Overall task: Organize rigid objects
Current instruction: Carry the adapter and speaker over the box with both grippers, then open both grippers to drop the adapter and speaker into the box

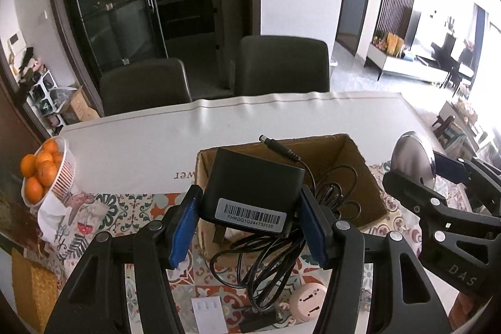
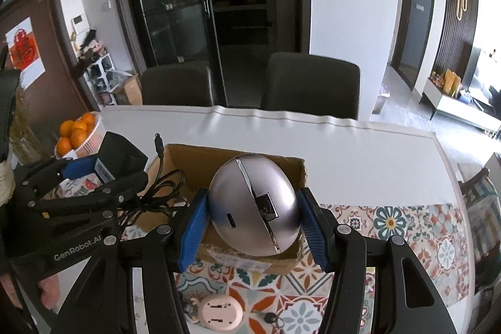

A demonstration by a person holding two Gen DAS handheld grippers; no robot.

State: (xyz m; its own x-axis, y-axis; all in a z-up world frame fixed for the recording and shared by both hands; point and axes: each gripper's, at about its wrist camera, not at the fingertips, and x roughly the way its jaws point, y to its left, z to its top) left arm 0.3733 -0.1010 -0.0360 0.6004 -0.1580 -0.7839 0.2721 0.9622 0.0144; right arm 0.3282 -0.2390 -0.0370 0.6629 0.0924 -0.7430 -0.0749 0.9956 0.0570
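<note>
Our left gripper (image 1: 250, 227) clamps its blue fingers (image 1: 184, 227) on the black power adapter with dangling cord (image 1: 250, 193), our right gripper (image 2: 252, 227) grips the silver domed metal device (image 2: 253, 205), both above the open brown cardboard box (image 1: 350, 174) on the tabletop (image 1: 141, 152).
</note>
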